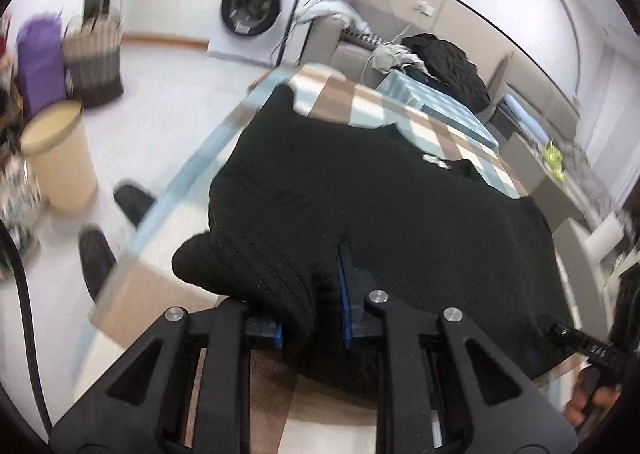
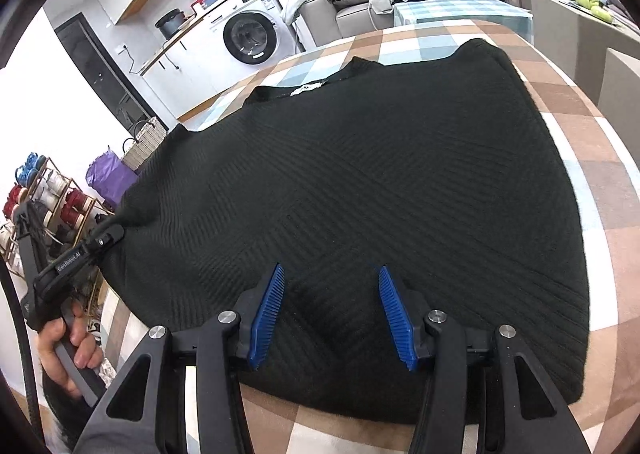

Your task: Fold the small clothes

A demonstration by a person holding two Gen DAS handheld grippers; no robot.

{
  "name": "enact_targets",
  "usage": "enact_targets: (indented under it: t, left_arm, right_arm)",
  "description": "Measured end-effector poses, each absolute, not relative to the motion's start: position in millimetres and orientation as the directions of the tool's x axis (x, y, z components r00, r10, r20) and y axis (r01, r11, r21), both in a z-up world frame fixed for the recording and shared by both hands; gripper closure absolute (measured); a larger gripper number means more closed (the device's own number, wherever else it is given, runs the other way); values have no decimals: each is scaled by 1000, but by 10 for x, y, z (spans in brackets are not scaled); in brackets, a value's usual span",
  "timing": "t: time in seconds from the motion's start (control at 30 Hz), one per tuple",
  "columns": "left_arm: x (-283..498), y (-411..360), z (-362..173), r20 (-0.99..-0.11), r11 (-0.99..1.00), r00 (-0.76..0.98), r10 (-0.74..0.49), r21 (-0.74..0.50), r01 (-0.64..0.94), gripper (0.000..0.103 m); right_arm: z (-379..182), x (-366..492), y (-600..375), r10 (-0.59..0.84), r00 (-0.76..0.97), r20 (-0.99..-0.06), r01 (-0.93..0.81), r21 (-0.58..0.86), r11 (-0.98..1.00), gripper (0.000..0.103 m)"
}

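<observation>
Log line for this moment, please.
left claw: shut on black sweater edge | right claw: open over hem | checked tablecloth

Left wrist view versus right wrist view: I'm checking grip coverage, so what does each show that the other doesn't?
Only the left wrist view shows the left gripper shut on a bunched fold of the black sweater, plus a cream bin. Only the right wrist view shows the right gripper open over the flat hem, and a shoe rack. Both show the checked tablecloth and washing machine.
</observation>
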State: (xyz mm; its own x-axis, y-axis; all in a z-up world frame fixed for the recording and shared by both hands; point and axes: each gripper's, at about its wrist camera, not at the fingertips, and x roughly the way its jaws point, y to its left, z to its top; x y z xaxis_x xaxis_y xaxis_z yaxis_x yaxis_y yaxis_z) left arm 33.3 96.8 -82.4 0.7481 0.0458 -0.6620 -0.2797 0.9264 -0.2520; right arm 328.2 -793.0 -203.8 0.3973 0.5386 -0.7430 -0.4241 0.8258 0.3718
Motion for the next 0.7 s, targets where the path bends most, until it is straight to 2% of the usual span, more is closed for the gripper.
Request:
enact_targets:
  t: [0.1, 0.23, 0.37, 0.5, 0.53, 0.57, 0.6, 0.67, 0.7]
  left_arm:
    - [475, 596, -550, -605, 971, 785, 133, -78, -225, 87]
    - [705, 80, -270, -534, 997, 842, 69, 7, -78, 89]
    - [910, -529, -121, -499, 989, 855, -142, -27, 149, 90]
    - [1044, -1048, -241, -544, 919, 747, -382, -143, 366, 89]
    - [1073, -1135, -334, -564, 878, 682, -466, -203, 433, 84]
    - [1095, -1205, -439, -595, 839, 605, -529, -258, 480, 74]
    - [1033, -1258, -526, -613, 814, 555, -563, -293, 502, 70]
    - [961, -1274, -620, -626, 817, 545, -558, -297, 495, 50]
    - [924, -1252, -634, -625, 823, 555, -549, -286, 491, 47]
  right_arm:
    - [-1990, 3266, -8018, 538, 418, -732, -408, 378, 831, 52]
    - [-1934, 3249, -8140, 532, 443, -722, -384, 383, 840, 52]
    - [-1901, 3247, -8284, 512, 469, -719, -348, 382, 856, 52]
    - [-1891, 3249, -8472, 475, 501, -723, -292, 375, 880, 52]
    - [-1887, 3242, -8525, 465, 506, -727, -276, 374, 885, 52]
    - [-1893, 3257, -8554, 459, 509, -728, -267, 374, 888, 52]
    - [-1890, 3261, -8610, 449, 516, -729, -249, 374, 893, 52]
    - [-1873, 3254, -8673, 446, 520, -729, -242, 375, 895, 52]
    - [-1858, 3250, -8703, 447, 523, -726, -238, 379, 894, 52]
